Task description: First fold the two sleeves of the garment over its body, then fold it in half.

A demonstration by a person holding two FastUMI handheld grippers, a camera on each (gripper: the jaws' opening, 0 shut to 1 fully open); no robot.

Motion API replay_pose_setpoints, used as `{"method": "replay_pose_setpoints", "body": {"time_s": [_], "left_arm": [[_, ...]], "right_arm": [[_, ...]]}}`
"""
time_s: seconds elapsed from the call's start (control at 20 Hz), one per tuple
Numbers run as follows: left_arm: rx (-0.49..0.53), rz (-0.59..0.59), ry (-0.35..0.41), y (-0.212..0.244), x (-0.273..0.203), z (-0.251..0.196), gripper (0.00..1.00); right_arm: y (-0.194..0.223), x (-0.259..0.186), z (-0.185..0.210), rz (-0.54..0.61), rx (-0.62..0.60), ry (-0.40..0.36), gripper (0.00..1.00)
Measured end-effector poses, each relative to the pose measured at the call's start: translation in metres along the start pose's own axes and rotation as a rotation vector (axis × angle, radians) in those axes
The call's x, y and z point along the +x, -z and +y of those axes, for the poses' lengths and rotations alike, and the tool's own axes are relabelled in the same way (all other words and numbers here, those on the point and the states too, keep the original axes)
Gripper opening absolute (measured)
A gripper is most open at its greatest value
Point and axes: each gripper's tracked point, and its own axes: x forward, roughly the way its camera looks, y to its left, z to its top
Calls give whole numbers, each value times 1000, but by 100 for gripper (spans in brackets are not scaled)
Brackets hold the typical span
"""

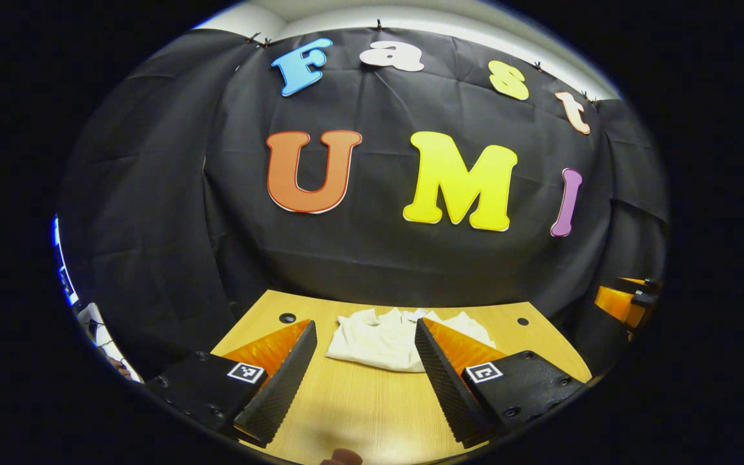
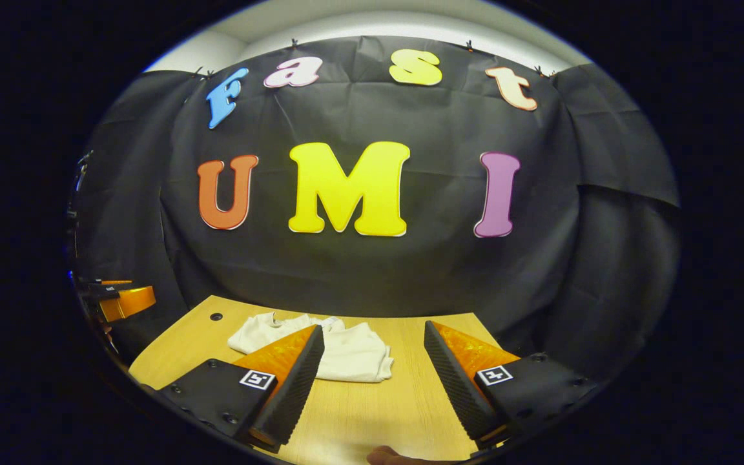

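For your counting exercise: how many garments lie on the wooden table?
1. A single cream garment lies bunched on the far half of the table, ahead of both open grippers; in the right gripper view it sits left of centre. Folds may hide another layer.

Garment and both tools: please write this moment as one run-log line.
garment: on table, untouched | left tool: open | right tool: open

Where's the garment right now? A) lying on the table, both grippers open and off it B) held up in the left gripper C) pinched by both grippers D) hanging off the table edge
A: the garment lies bunched on the table, with the left gripper and right gripper open short of it.
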Motion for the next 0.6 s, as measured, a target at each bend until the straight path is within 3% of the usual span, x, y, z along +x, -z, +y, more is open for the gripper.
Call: {"method": "replay_pose_setpoints", "body": {"time_s": [0.2,0.35,0.45,0.6], "left_arm": [[39,-95,0,-23,-21,-4,96],[40,-156,55,-34,-27,-20,96],[33,-140,58,-27,-27,-16,100],[29,-120,51,-22,-23,-9,97]], "right_arm": [[-4,-29,42,-69,-72,-73,96],[-14,-32,71,-92,-71,-134,95],[-18,-31,75,-92,-76,-133,95],[-21,-31,87,-106,-87,-149,95]]}}
